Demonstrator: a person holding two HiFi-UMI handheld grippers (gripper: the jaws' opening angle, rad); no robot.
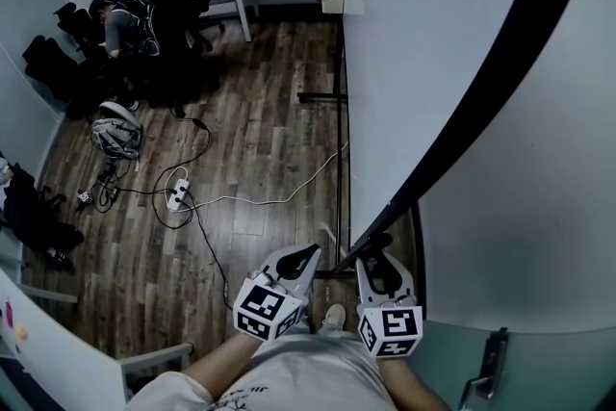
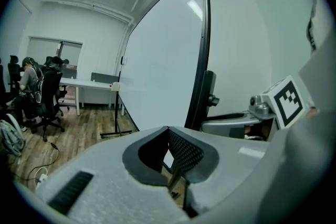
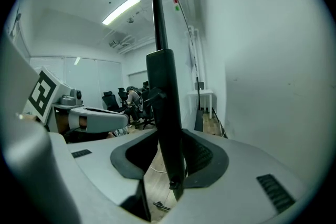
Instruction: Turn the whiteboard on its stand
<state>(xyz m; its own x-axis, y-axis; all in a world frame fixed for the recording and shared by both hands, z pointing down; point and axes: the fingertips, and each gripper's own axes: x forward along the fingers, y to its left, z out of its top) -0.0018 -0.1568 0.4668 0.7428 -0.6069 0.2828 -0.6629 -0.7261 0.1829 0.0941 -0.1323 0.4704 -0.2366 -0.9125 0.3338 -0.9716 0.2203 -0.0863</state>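
Both right gripper (image 3: 169, 144) jaws clamped on slim black whiteboard frame (image 3: 162, 76); left gripper (image 2: 168, 132) closed.

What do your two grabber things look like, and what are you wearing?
The left gripper and the right gripper are both light grey plastic. Their rounded jaws are lined with black dimpled padding. Each carries a white cube at the back, printed with black square markers. No cables show on them. The person wears a light-coloured shirt with short sleeves.

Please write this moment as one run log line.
phase: gripping | right gripper: shut on frame of whiteboard | left gripper: shut, empty
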